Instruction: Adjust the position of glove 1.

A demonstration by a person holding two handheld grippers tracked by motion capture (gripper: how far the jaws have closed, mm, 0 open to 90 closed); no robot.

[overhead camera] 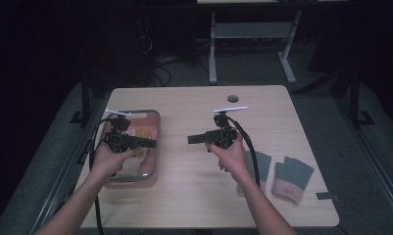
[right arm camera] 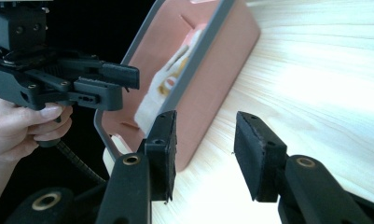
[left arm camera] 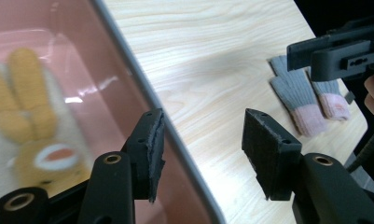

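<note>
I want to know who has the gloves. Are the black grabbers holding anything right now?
No. The left gripper and right gripper are both open with nothing between their jaws. The grey gloves lie on the table.

Wooden table (overhead camera: pixel 194 196) seen from above. Left gripper (overhead camera: pixel 152 143) over a pink tray (overhead camera: pixel 157 147) at the table's left, pointing right. Right gripper (overhead camera: pixel 190 139) mid-table, pointing left, above bare wood. Pair of grey gloves (overhead camera: pixel 292 178) lying flat near the right edge.
</note>
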